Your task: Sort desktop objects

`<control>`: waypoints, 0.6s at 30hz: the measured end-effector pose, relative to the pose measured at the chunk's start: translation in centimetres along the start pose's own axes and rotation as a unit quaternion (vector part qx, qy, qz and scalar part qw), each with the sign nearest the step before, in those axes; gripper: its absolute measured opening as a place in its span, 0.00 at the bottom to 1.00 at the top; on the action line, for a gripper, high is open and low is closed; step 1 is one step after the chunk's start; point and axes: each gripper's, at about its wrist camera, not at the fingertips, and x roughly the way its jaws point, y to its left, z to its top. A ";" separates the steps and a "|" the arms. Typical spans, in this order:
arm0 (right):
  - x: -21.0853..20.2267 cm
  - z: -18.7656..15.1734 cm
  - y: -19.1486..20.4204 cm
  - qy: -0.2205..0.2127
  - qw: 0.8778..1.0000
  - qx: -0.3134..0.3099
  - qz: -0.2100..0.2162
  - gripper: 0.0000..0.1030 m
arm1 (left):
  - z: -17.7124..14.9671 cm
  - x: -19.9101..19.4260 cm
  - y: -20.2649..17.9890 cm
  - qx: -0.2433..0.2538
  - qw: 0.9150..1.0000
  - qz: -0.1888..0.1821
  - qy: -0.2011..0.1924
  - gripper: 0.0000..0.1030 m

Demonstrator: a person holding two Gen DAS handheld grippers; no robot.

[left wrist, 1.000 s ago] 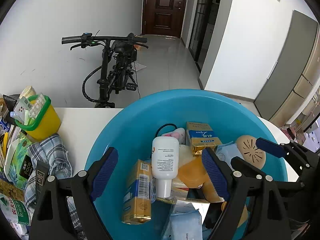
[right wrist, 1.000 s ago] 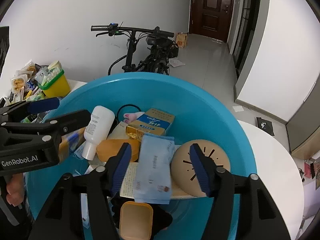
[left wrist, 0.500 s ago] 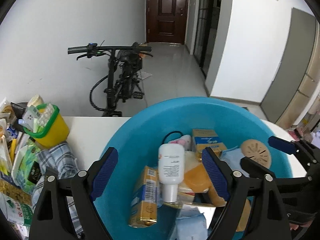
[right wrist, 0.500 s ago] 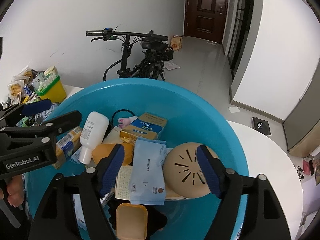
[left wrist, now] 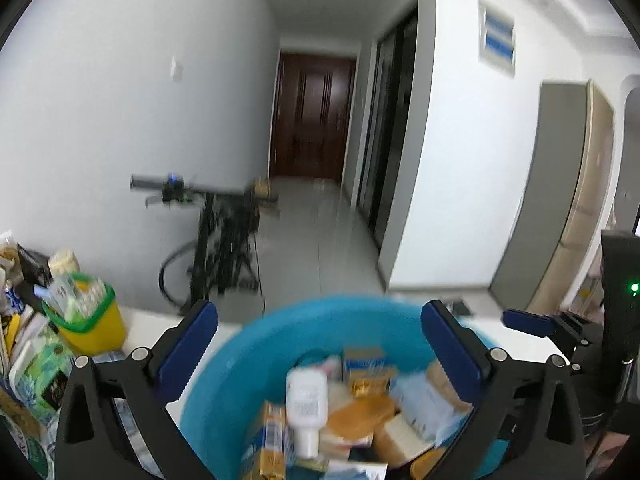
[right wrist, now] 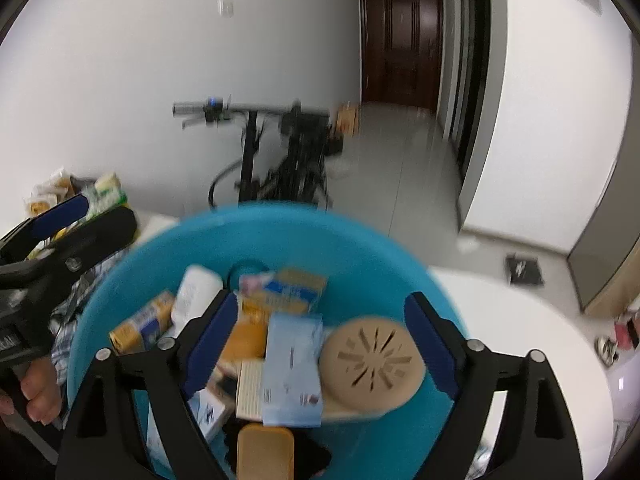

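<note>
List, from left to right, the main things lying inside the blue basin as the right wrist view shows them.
Yellow carton → white bottle → orange pouch → pale blue packet → round tan perforated disc, all inside the blue basin.

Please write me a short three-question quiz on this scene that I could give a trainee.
1. True or false: the white bottle lies inside the blue basin.
2. What stands on the floor against the wall beyond the table? A) a folding chair B) a bicycle C) a ladder
3. Fill in: between the fingers of the right gripper, in the right wrist view, a light blue packet lies beside a round ____ disc with slots.

Key: 1 true; 2 B; 3 tan.
</note>
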 end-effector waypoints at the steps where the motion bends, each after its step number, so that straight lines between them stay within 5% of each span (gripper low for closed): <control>1: -0.6 0.2 0.2 -0.022 1.000 0.000 -0.006 0.98 | 0.2 -0.5 0.0 0.003 1.000 0.007 -0.013 1.00; 7: -3.5 0.8 0.5 -0.114 0.993 -0.006 -0.030 0.99 | 0.9 -1.3 0.4 -0.001 0.999 0.029 -0.031 1.00; 18: -5.0 1.4 -0.6 -0.118 0.992 0.019 -0.028 0.99 | 0.9 -3.2 -0.9 0.005 0.999 0.011 -0.036 1.00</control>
